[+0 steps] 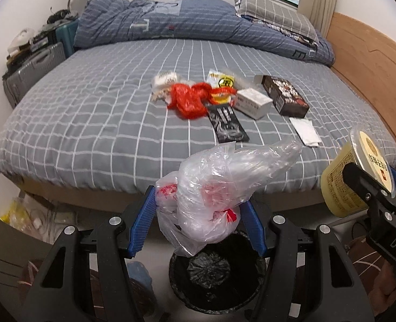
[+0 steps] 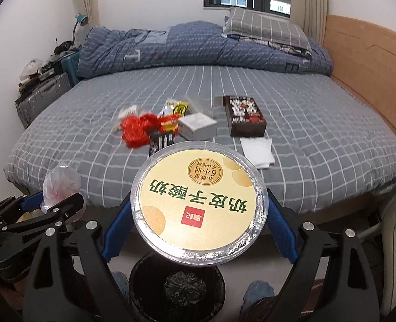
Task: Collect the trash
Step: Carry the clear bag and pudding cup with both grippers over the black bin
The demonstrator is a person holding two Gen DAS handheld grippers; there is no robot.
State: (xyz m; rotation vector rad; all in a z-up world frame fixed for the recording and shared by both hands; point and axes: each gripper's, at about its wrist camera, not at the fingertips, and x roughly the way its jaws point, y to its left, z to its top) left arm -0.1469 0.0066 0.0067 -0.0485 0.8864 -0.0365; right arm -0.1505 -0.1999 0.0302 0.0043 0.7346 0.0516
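My left gripper (image 1: 198,225) is shut on a crumpled clear plastic bag (image 1: 219,190) with red print, held above a black-lined trash bin (image 1: 216,276). My right gripper (image 2: 199,228) is shut on a yellow yogurt tub (image 2: 198,201) with a clear lid, held over the same bin (image 2: 176,287); the tub also shows in the left wrist view (image 1: 359,177). The bag also shows at left in the right wrist view (image 2: 61,185). On the bed lie a red bag (image 1: 189,99), a white box (image 1: 254,102), a dark box (image 1: 286,94), a black packet (image 1: 228,124) and a white napkin (image 1: 305,131).
The bed (image 1: 90,123) has a grey checked sheet, with a blue duvet (image 1: 171,21) and a pillow (image 1: 275,13) at the far side. A wooden headboard (image 1: 372,61) is at right. Suitcases (image 1: 34,72) stand at left. Yellow bags (image 1: 18,212) lie on the floor.
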